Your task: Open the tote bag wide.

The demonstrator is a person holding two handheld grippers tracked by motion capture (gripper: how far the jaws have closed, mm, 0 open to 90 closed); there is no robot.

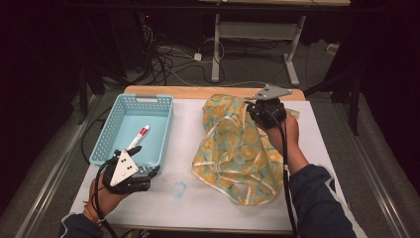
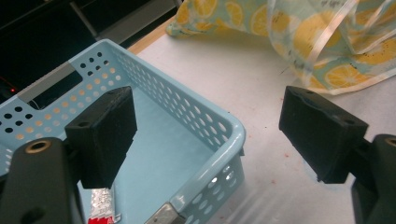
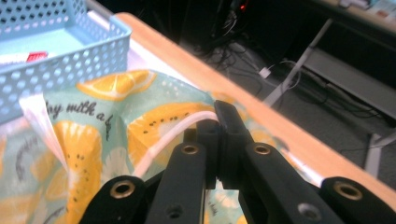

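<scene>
the basket [image 1: 161, 106] is seen to be moulded pale blue plastic, smooth and slightly glossy, its walls pierced with rows of round holes. the tube [image 1: 139, 136] lying in it is finished in shiny white and red, with a crinkled foil-like end. the bag [image 1: 233, 148] is made of thin printed film, translucent in places, edged with glossy white strips. the table [image 1: 183, 208] is covered in a matt white sheet, with bare smooth wood left along its far edge. the fingers [image 2: 322, 133] are faced with matt black rubbery pads.
</scene>
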